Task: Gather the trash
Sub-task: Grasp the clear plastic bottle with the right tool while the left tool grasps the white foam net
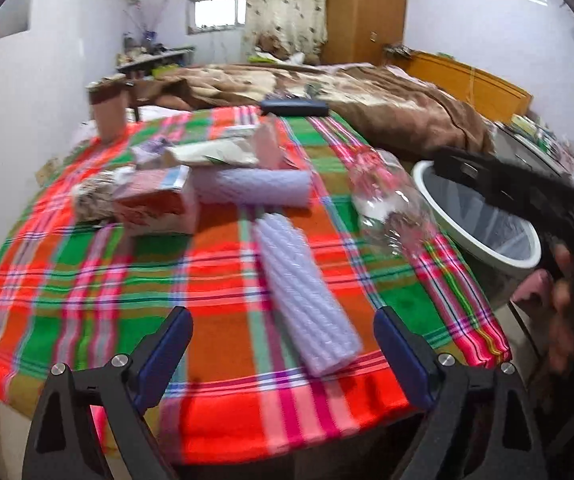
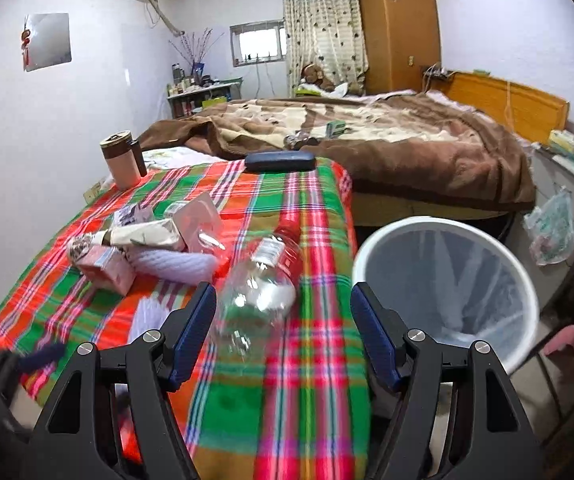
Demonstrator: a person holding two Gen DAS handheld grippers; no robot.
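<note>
Right gripper (image 2: 283,312), fingers wide, faces the clear plastic bottle (image 2: 261,284) lying near the counter's (image 2: 287,420) right edge, beside the lined bin (image 2: 447,276). Left gripper (image 1: 283,336), fingers wide, faces a ribbed white roll (image 1: 303,280). Risk: a nudge could roll the bottle off.

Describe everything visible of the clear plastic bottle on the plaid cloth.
The clear plastic bottle is transparent, looks empty, and lies on its side on the plaid cloth near the table edge beside the white bin. A label wraps its far part; no cap can be made out. Its base points toward the open right gripper, whose fingers flank it without touching. In the left wrist view it is blurred.
</note>
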